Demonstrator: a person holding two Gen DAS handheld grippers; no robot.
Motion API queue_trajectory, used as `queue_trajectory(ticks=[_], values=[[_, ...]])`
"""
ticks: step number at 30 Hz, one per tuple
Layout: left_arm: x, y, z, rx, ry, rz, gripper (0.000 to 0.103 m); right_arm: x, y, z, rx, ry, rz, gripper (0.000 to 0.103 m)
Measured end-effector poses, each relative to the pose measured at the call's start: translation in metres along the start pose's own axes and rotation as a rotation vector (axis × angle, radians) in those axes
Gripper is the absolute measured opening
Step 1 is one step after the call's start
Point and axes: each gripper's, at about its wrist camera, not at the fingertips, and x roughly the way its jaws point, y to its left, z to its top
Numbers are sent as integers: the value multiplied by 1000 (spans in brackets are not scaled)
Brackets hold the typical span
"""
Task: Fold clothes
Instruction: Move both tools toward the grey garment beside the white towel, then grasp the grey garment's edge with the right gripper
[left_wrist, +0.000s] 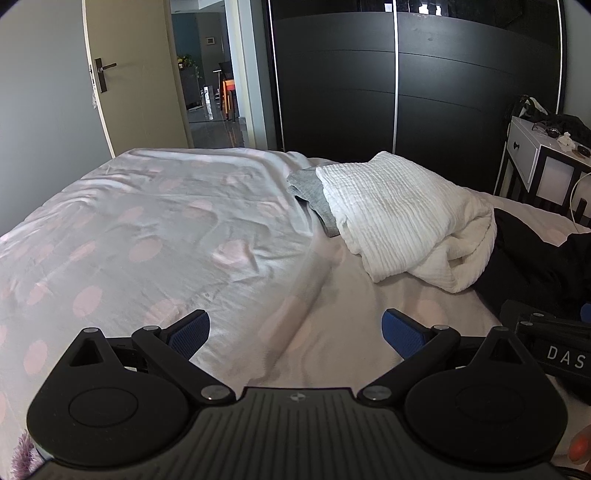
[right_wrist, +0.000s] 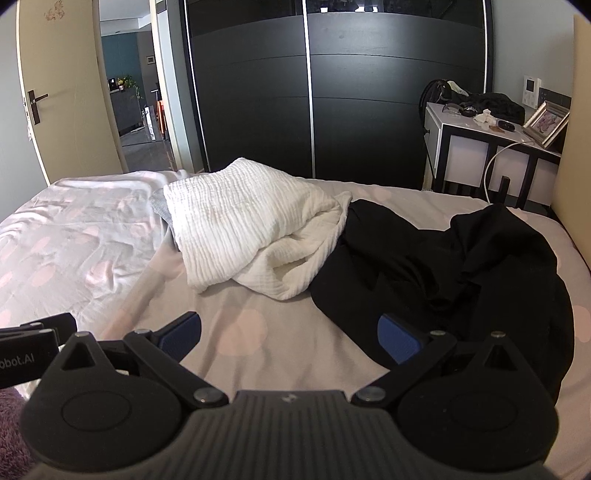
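Note:
A crumpled white crinkle-textured garment (left_wrist: 402, 218) (right_wrist: 255, 225) lies heaped on the bed. A grey garment (left_wrist: 314, 199) (right_wrist: 160, 208) pokes out from under its left side. A black garment (right_wrist: 461, 266) (left_wrist: 535, 258) is spread loosely to its right. My left gripper (left_wrist: 295, 334) hovers open above bare sheet, short of the white heap. My right gripper (right_wrist: 290, 336) is open too, with its right pad at the near edge of the black garment. Neither holds anything.
The bed (left_wrist: 147, 240) has a wrinkled pale sheet with pink dots. A black sliding wardrobe (right_wrist: 306, 92) stands behind it. A cluttered white nightstand (right_wrist: 480, 140) is at the right. An open door (left_wrist: 129, 74) is at the left.

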Motion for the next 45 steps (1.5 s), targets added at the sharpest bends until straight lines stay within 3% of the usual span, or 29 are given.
queue_trajectory(ticks=[7, 11, 18, 23, 25, 27, 31, 34, 35, 45], values=[[3, 5, 1, -2, 5, 2, 102, 5, 3, 2, -32, -19, 56, 102], [12, 11, 7, -34, 48, -11, 100, 5, 4, 8, -56, -99, 131, 102], [22, 26, 19, -49, 29, -19, 100, 32, 17, 34, -215, -229, 276, 102], [38, 44, 34, -70, 59, -17, 100, 78, 41, 65, -270, -145, 323, 100], [48, 54, 40, -78, 69, -7, 100, 96, 56, 78, -299, -115, 349, 84], [59, 64, 47, -75, 81, 14, 100, 115, 74, 90, -337, -93, 366, 80], [82, 87, 60, -65, 101, 64, 100, 159, 115, 112, -408, -42, 384, 80], [100, 109, 69, -93, 121, 83, 100, 195, 148, 128, -462, 0, 374, 82], [105, 116, 71, -124, 124, 119, 100, 208, 158, 134, -472, 20, 373, 82], [153, 186, 75, -226, 202, 171, 100, 328, 239, 169, -578, 141, 221, 86]])
